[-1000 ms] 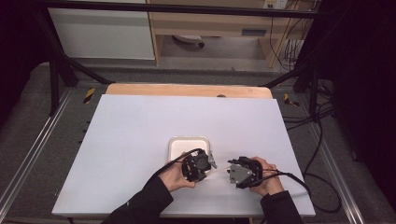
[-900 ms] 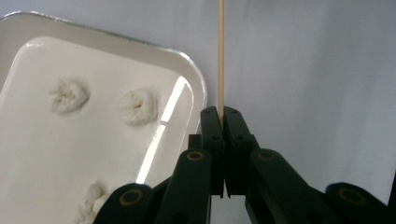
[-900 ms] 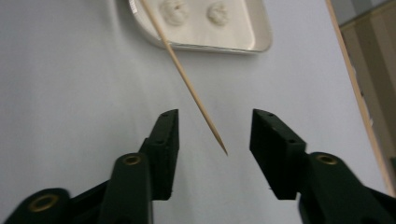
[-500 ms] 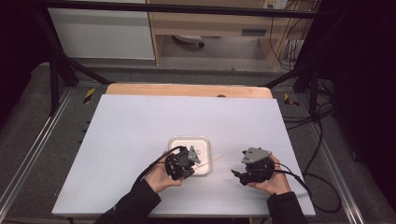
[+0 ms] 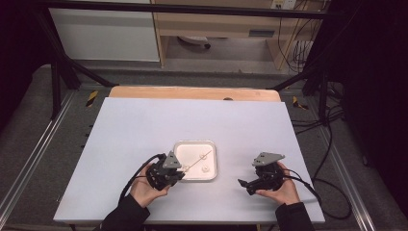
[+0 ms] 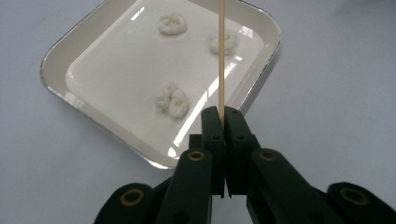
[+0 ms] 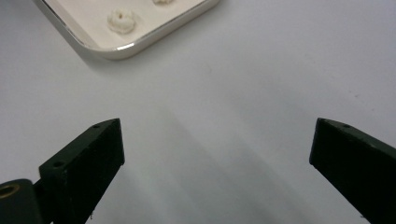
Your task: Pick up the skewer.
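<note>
A thin wooden skewer [image 6: 221,56] runs out over a square white tray [image 6: 56,65], and my left gripper [image 6: 222,116] is shut on its near end. Three small white lumps [image 6: 172,100] lie in the tray. In the high view the left gripper [image 5: 181,170] sits at the tray's [image 5: 195,143] front left corner, with the skewer [image 5: 198,160] slanting across it. My right gripper [image 5: 246,182] rests on the table to the right of the tray. Its jaws have just been opening and stand wide apart [image 7: 212,144] with nothing between them.
The table top [image 5: 144,125] is a pale sheet with a wooden strip [image 5: 192,92] along the far edge. A tray corner [image 7: 116,49] with one lump [image 7: 122,19] lies ahead of the right gripper. Black cables [image 5: 332,144] trail off the right side.
The left gripper has moved left along the tray's front with the skewer in it. The right gripper has shifted right, away from the tray, and its jaws have spread wide.
</note>
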{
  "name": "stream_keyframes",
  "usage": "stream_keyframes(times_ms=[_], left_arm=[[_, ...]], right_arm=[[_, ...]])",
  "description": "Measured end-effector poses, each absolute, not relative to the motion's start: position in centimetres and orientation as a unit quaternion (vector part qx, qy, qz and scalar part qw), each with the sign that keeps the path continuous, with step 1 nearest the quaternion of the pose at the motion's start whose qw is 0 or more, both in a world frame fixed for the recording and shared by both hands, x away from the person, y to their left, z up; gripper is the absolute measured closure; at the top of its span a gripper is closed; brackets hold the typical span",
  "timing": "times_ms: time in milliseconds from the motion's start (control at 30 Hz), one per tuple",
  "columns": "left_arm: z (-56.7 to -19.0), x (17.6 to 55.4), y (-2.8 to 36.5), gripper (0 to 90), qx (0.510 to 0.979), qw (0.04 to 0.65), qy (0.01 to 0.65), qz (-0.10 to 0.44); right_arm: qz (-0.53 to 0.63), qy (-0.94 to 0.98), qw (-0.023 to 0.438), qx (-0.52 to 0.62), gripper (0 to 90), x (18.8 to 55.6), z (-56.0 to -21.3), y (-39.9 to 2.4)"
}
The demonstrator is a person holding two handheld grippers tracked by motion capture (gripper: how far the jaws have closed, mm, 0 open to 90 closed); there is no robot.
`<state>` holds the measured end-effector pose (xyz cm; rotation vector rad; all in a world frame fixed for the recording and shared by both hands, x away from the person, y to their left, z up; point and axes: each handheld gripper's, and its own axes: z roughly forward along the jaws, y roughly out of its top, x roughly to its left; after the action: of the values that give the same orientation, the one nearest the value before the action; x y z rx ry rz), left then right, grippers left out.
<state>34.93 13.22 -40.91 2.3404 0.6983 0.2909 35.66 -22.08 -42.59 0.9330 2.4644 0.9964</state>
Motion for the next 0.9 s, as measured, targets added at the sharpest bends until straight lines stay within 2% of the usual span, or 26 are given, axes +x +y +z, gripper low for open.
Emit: stream_keyframes(times_ms=[533,900], left_arm=[[-42.3,33.4,16.2,88.3,0.863,0.386,0.301,0.122],[-42.7,33.1,17.3,88.3,0.854,0.395,0.314,0.126]], right_arm=[[0.360,0.846,0.164,0.358,0.7,36.1,-42.0,-20.2],[0.391,0.831,0.148,0.367,0.7,37.3,-41.6,-18.0]])
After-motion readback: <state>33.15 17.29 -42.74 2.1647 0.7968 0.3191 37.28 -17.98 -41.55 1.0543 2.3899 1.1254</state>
